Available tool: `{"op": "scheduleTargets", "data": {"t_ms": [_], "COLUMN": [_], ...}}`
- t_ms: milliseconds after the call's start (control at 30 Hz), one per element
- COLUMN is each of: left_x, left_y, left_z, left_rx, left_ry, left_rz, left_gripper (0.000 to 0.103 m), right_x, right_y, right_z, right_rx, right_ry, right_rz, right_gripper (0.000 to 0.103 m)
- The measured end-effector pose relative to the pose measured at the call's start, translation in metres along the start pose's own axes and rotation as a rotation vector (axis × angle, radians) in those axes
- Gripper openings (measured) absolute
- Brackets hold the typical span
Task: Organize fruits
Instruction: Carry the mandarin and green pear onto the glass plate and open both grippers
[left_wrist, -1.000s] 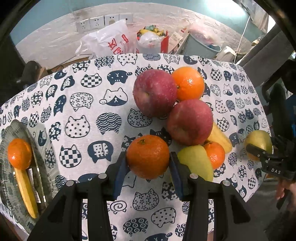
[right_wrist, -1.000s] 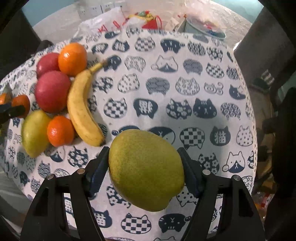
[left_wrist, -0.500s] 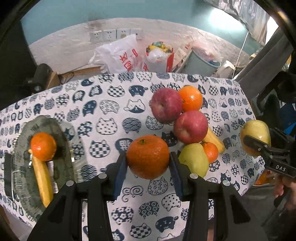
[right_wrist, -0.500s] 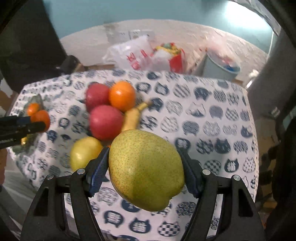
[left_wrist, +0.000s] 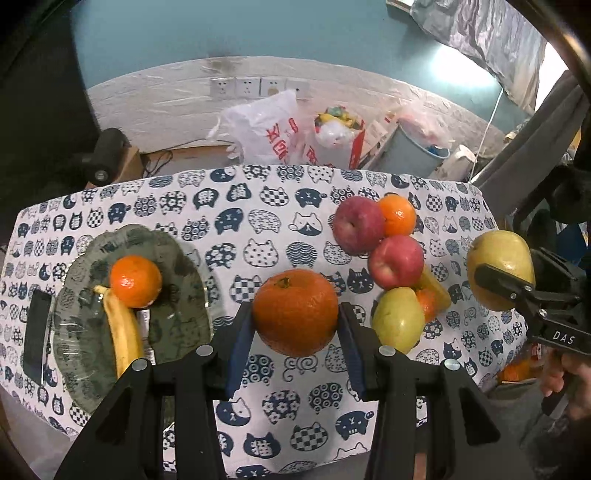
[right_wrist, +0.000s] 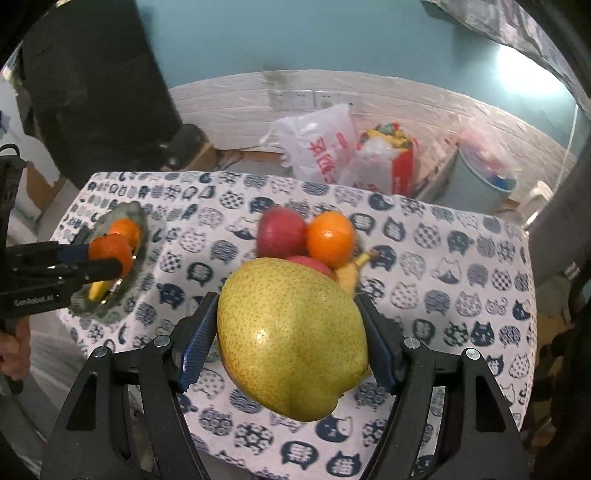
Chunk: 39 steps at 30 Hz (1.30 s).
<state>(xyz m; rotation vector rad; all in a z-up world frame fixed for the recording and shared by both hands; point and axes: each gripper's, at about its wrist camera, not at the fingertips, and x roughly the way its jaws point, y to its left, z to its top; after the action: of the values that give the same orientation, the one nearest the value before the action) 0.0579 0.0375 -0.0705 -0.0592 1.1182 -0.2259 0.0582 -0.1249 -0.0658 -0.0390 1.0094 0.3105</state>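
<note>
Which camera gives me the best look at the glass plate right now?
The left wrist view: the glass plate shows whole, holding a tangerine and a banana. In the right wrist view it is small, blurred and partly hidden behind the left tool.

both grippers: matte black plastic frames, angular ribbed arms fanning out from the fingers. left gripper (left_wrist: 295, 325) has silver round screw heads on the knuckles, one pair inboard, one pair outboard. fingers (left_wrist: 238, 343) are black with blue pads, fine ribbed texture on the pad faces. right gripper (right_wrist: 290, 341) has the same build: black arms, silver screws, blue serrated pads (right_wrist: 195, 343). seen side-on from the other wrist cameras, the right unit's body carries white "das" lettering, the left unit's white "genrobot.ai" lettering. part of a hand (left_wrist: 557, 376) shows at the right unit's handle, another hand (right_wrist: 14, 350) at the left unit's. sleeves not visible.
</note>
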Motion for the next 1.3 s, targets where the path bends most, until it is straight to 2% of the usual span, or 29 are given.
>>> {"op": "scheduleTargets", "data": {"t_ms": [300, 700, 1033, 1300], "left_x": [-0.013, -0.025, -0.026, -0.013], "left_y": [0.030, 0.092, 0.156, 0.188], "left_z": [-0.010, -0.031, -0.057, -0.070], "left_rx": [-0.047, -0.155, -0.275, -0.328], "left_ry": [-0.016, -0.028, -0.009, 0.029], "left_rz": [0.017, 0.055, 0.096, 0.129], "left_gripper": [0.046, 0.046, 0.046, 0.046], "right_x": [0.014, 0.046, 0.081, 0.115], "right_y": [0.046, 0.114, 0.177, 0.218], "right_z": [0.019, 0.044, 0.060, 0.057], "right_rx": [-0.063, -0.132, -0.195, -0.243], "right_ry": [0.005, 0.035, 0.069, 0.129], "right_rz": [0.059, 0.141, 0.203, 0.226], "right_gripper": [0.073, 0.073, 0.073, 0.073]}}
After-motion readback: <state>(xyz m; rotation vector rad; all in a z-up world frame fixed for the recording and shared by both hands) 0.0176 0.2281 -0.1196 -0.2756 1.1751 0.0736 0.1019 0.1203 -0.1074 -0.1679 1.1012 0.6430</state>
